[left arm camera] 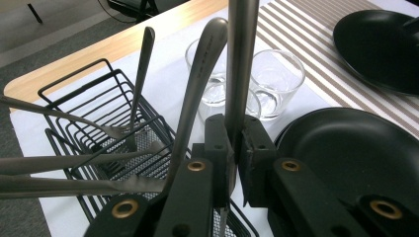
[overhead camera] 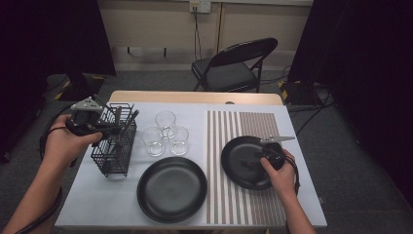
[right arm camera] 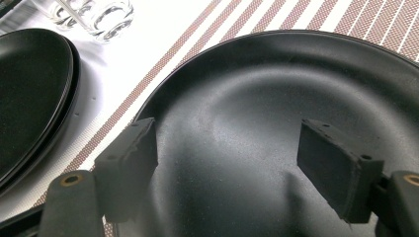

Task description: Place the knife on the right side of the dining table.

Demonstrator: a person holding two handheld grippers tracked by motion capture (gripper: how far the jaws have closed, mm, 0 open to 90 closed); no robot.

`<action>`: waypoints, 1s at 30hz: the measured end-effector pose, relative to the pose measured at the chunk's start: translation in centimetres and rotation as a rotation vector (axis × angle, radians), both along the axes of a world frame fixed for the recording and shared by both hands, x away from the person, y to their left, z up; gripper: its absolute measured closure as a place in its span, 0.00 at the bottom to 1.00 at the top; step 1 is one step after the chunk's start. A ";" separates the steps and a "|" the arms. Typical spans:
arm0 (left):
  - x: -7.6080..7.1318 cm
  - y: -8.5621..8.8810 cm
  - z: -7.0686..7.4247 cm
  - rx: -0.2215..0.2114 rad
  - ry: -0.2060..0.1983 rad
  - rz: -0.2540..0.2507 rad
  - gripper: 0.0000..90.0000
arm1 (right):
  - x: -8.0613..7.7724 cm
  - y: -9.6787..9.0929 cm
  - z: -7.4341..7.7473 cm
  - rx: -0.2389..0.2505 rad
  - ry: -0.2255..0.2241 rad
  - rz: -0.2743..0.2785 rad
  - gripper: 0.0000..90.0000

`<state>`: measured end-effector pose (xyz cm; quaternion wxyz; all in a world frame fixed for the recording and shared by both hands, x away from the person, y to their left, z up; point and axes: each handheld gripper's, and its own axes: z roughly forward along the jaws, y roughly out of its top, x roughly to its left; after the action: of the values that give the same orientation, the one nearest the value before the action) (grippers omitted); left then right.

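Table [overhead camera: 117, 204]: white cloth under the left gripper; striped mat [overhead camera: 243, 204] under the right gripper
Near plate [overhead camera: 171, 189]: black, on the white cloth, to the right of the left gripper and nearer the person; its rim shows just beyond that gripper's right jaw in the left gripper view [left arm camera: 356, 153]
Far plate [overhead camera: 246, 163]: black, on the striped mat, directly beneath the right gripper [right arm camera: 276, 113]
Wire basket [overhead camera: 116, 144]: black, under and just ahead of the left gripper; several utensils lean in it [left arm camera: 99, 133]
Glasses [overhead camera: 165, 134]: three, clear, grouped beyond the left gripper's jaws, between basket and mat
Left gripper [left arm camera: 236, 148]: jaws pressed together on a metal utensil handle [left arm camera: 240, 69]; handle stands upright above the basket
Right gripper [right arm camera: 232, 163]: jaws spread wide, nothing between them; over the far plate
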<state>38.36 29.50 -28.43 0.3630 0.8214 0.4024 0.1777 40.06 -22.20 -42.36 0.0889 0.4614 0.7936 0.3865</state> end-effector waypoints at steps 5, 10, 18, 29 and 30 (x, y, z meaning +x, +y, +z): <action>0.0 -0.1 0.9 -0.005 -0.014 0.000 0.93 | 0.0 0.0 0.0 0.003 -0.003 0.002 0.25; 0.1 -0.2 1.7 -0.012 -0.023 -0.004 0.93 | 0.0 0.0 0.0 0.007 -0.002 0.003 0.25; 0.2 -0.3 3.3 -0.011 -0.043 -0.005 0.93 | -0.1 0.2 0.0 0.005 0.001 0.008 0.25; 0.2 -0.9 4.7 -0.010 -0.050 -0.031 0.93 | -0.1 0.2 -0.1 0.007 0.004 0.008 0.25; 0.1 -0.9 4.9 -0.004 -0.051 -0.033 0.93 | -0.1 0.2 -0.1 0.007 0.007 0.007 0.25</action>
<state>38.50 28.57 -23.53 0.3779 0.8224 0.3796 0.1918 39.98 -21.98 -42.41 0.0831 0.4603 0.7942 0.3878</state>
